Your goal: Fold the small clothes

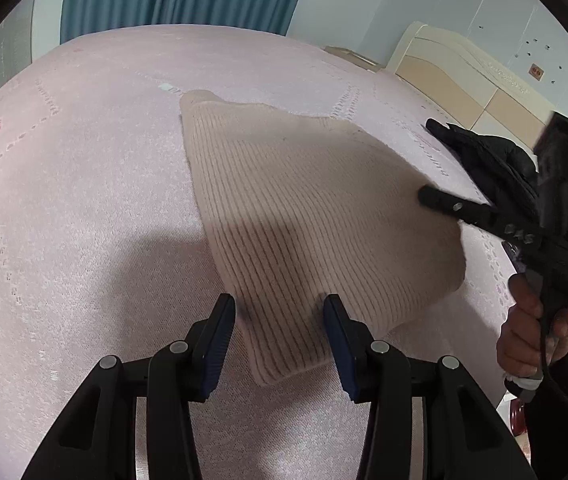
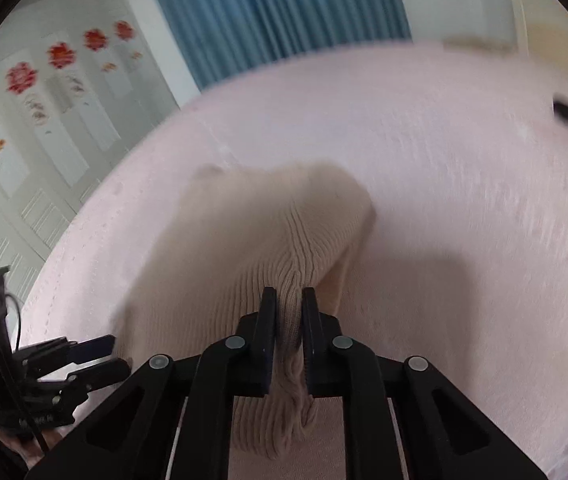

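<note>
Right claw [image 2: 288,300] clenched on beige knit garment [image 1: 303,216]
Left claw [image 1: 280,312] released, straddling its near corner on the pink bed [image 1: 84,200].

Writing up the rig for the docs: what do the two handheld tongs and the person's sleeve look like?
Both tongs are matte black linkage frames with silver pivot pins. The left tongs carry dark blue ribbed pads on the inner finger faces; the right tongs have dark pads, colour unclear. From the left wrist view, the right unit has a black boxy body, a pistol-style handle and a thin black cable. The sleeve is black.
</note>
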Demonstrator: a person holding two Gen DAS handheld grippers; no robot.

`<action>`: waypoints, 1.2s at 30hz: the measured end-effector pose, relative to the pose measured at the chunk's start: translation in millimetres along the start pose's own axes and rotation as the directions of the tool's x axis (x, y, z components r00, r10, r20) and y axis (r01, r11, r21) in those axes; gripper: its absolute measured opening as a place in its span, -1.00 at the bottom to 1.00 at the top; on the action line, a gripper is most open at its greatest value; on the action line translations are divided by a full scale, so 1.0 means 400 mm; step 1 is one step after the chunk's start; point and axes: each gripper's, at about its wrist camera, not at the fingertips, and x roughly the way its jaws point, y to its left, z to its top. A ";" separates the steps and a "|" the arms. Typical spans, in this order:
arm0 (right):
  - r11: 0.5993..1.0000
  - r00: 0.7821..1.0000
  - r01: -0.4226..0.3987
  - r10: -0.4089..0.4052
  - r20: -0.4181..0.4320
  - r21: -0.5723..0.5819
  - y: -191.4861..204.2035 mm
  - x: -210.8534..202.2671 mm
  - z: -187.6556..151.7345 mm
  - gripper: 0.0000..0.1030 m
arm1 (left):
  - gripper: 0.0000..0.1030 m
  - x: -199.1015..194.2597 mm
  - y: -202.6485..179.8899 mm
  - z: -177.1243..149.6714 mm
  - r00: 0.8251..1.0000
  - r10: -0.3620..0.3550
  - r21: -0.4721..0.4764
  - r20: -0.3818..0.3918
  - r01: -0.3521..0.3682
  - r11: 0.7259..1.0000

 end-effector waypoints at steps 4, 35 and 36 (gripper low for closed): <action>0.997 0.998 0.026 -0.022 -0.062 0.069 -0.058 0.037 -0.031 -0.82 | -0.14 0.003 0.013 -0.014 1.000 -0.005 0.006 -0.019 0.005 1.000; 0.995 0.995 0.076 -0.072 -0.064 0.060 -0.061 0.094 0.017 -0.85 | -0.14 0.008 0.031 0.065 0.999 0.026 -0.042 0.041 -0.024 0.999; 0.996 0.996 0.074 -0.071 -0.059 0.050 -0.055 0.085 0.024 -0.83 | -0.14 0.011 0.037 0.074 0.998 0.039 -0.038 0.050 -0.037 0.999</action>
